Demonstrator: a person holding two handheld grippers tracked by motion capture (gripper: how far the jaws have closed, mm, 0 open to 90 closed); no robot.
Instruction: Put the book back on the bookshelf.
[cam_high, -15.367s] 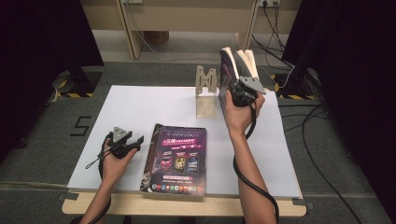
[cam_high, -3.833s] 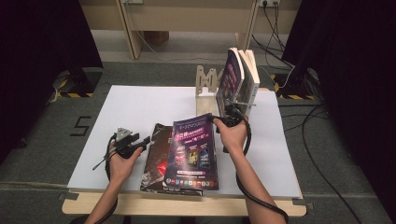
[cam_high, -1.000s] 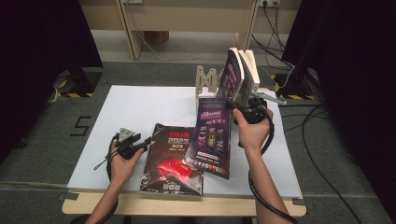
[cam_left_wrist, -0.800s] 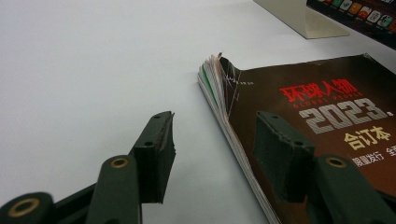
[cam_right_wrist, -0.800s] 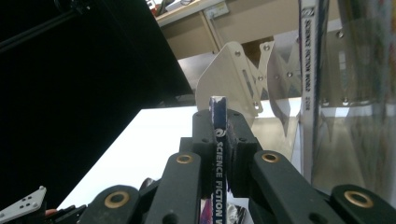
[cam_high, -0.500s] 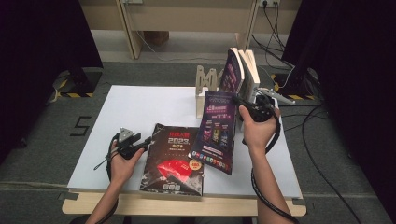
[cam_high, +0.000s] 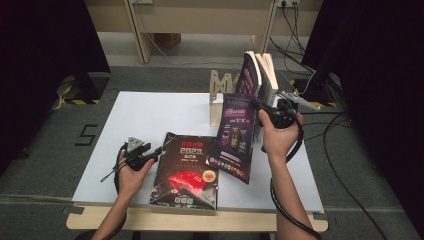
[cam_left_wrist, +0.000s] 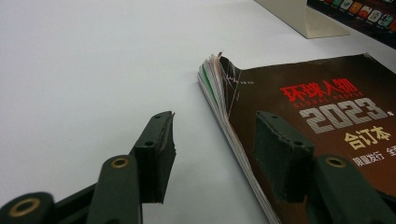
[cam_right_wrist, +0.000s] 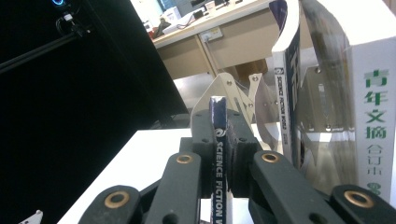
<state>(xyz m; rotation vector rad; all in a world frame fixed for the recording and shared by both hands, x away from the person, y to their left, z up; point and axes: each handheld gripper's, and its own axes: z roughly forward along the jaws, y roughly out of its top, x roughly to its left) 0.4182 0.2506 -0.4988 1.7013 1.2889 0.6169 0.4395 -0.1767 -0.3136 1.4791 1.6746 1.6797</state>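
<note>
Magazine (cam_high: 235, 136) is clamped by its spine between the closed jaws of the right gripper (cam_high: 265, 111), hanging tilted just before the book rack (cam_high: 218, 92). Shelving appears underway; uprighting and slotting beside the standing books (cam_high: 260, 75) is called for. Left gripper (cam_high: 150, 154) is held open, empty, astride the dark magazine (cam_high: 187, 172) edge.

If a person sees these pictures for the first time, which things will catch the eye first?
First, the purple magazine held upright over the white table, its spine clamped in the right hand-held gripper near the wooden book stand at the back. Next, the dark magazine with a red picture, lying flat at the front edge. The left hand-held gripper rests open at its left edge.
</note>
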